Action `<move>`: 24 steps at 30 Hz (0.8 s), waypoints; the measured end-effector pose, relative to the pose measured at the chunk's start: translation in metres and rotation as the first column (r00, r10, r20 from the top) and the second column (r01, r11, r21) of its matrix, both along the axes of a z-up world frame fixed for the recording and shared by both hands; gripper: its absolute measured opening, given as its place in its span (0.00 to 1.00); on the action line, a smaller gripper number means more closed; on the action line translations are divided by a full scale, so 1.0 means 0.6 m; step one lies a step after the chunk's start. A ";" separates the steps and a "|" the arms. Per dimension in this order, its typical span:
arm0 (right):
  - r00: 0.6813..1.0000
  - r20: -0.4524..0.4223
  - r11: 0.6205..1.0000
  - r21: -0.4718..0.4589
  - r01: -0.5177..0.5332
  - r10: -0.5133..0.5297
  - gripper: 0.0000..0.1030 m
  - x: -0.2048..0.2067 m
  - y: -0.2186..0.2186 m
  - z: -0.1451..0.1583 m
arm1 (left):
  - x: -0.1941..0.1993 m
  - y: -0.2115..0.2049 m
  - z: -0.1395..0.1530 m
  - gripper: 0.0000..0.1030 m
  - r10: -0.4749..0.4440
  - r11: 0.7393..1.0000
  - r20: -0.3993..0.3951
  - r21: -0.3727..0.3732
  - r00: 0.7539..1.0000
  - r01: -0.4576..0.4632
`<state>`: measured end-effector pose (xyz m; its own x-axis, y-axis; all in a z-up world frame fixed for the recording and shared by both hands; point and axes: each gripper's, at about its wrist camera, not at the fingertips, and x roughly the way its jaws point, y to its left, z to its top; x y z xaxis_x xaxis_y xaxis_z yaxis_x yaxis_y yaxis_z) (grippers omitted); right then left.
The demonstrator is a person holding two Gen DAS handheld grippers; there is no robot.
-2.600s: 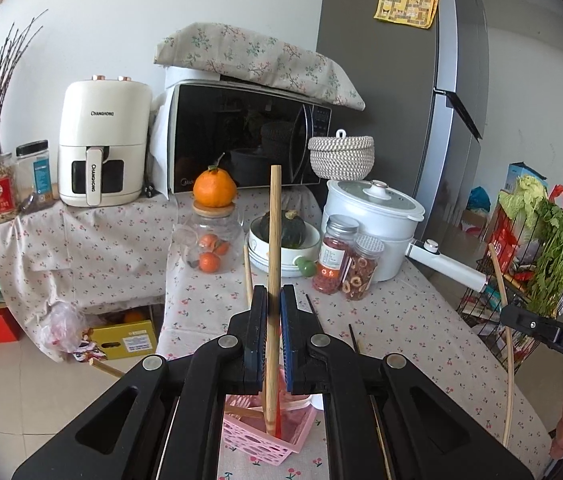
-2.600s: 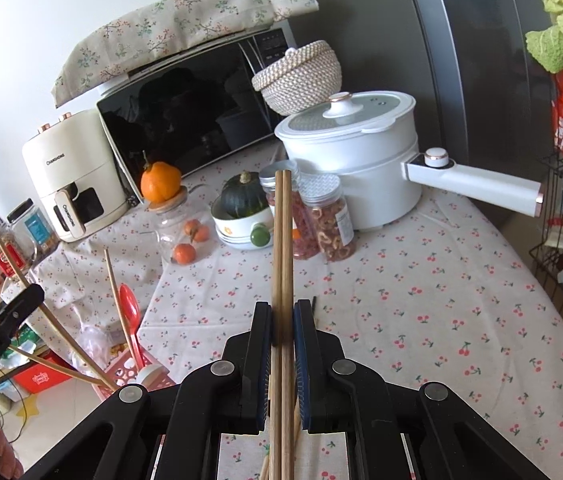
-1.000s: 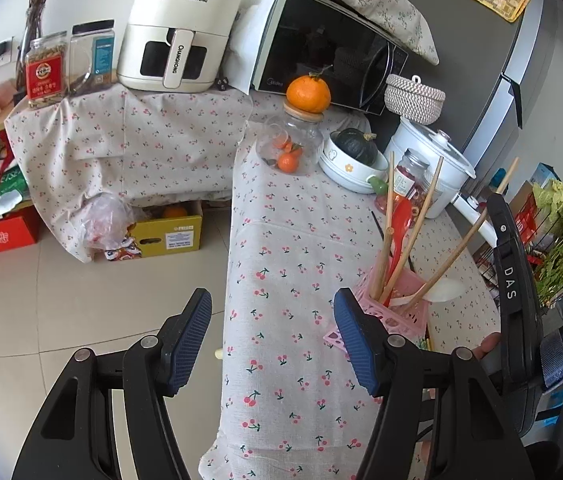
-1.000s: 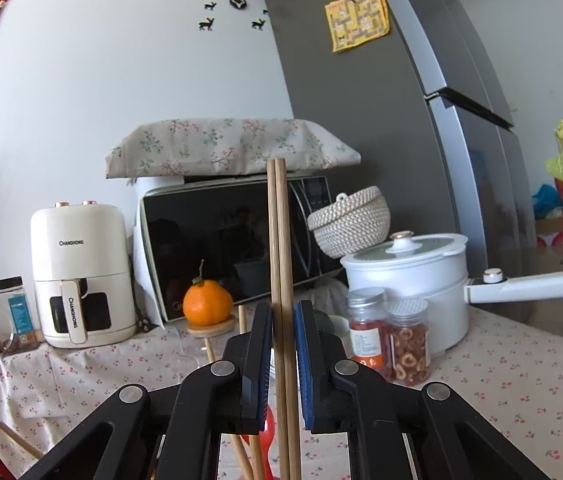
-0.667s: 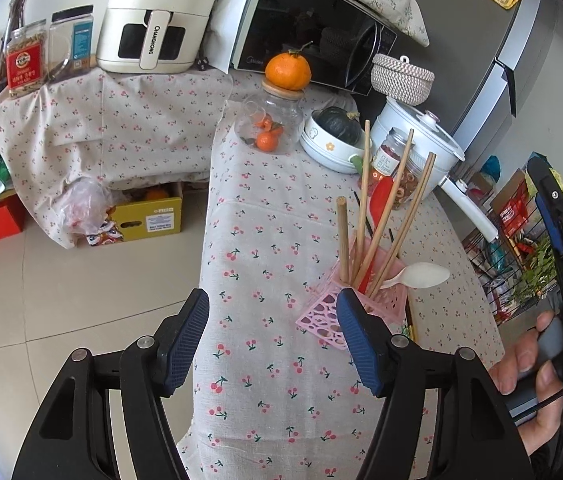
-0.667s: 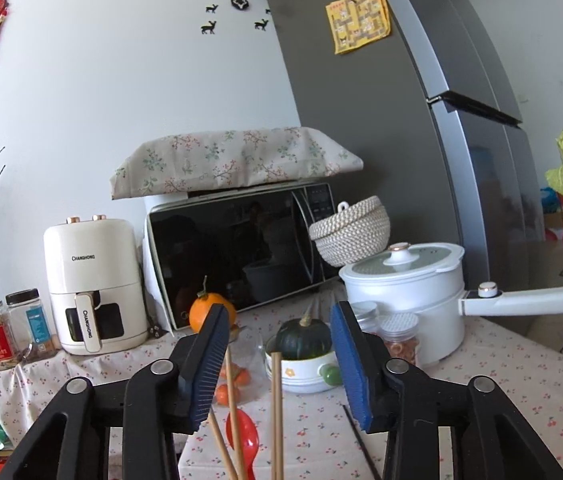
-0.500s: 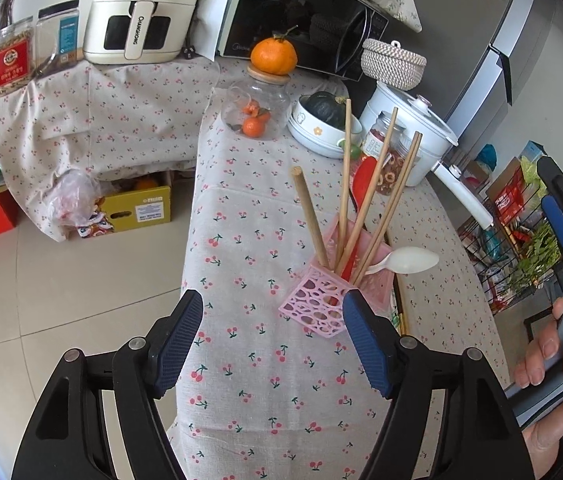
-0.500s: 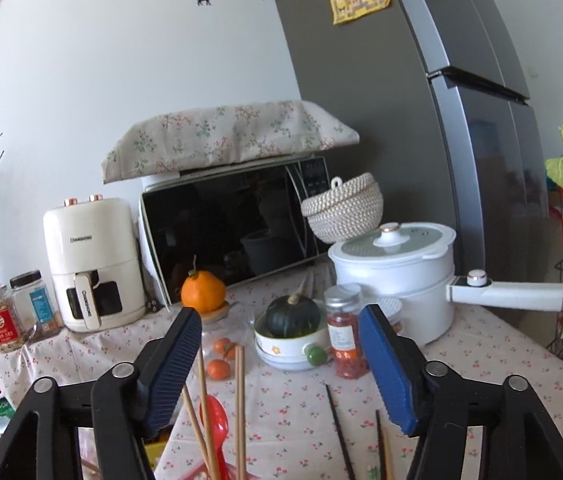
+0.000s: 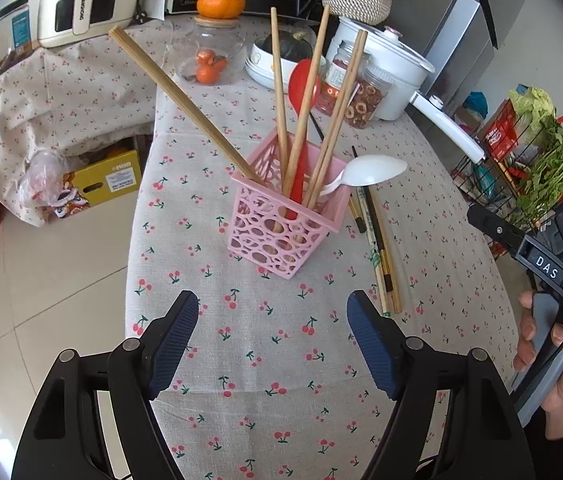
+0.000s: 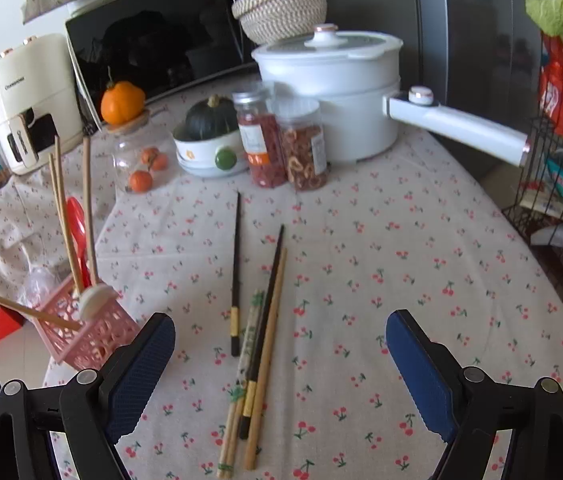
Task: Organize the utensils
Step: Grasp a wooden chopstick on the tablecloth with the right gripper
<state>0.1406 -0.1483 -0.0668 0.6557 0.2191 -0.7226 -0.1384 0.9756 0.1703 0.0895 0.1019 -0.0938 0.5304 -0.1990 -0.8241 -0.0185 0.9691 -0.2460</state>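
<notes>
Both the left gripper (image 9: pixel 271 342) and right gripper (image 10: pixel 281 376) are released and empty, their jaws having just been opening. Loose chopsticks (image 10: pixel 259 340) lie on the table (image 10: pixel 421 280) ahead of the right one. These are judged next, bound for the pink basket (image 9: pixel 285 220) beyond.

Left wrist view: looks steeply down over own gripper (image 9: pixel 271 338) onto desk (image 9: pixel 241 360), floor at left edge, pink basket (image 9: pixel 281 232) near and central, right gripper at right edge.

Right wrist view: looks forward and down over own gripper (image 10: pixel 281 364), low over desk (image 10: pixel 401 280), loose chopsticks (image 10: pixel 257 344) close ahead, white pot (image 10: pixel 333 92) beyond.

Shared: pink basket (image 10: pixel 85 336) at left edge of right view, loose chopsticks (image 9: pixel 381 256) just beside basket in left view, white pot (image 9: pixel 385 68), jars, orange, microwave at far end.
</notes>
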 end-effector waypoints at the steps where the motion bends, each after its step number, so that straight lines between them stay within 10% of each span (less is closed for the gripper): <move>1: 0.999 -0.032 1.000 -0.009 -0.016 0.016 0.87 0.007 0.000 -0.013 | -0.001 -0.007 -0.004 0.77 -0.007 1.000 -0.001 0.004 1.000 0.007; 14: 0.975 -0.166 0.986 -0.040 -0.159 0.151 0.86 0.112 0.025 -0.127 | 0.013 -0.063 -0.033 0.77 -0.085 0.996 0.035 0.018 0.996 0.084; 24: 0.963 -0.239 0.991 -0.010 -0.131 0.124 0.58 0.163 0.029 -0.164 | 0.018 -0.067 -0.048 0.77 -0.129 0.991 0.010 0.031 0.992 0.128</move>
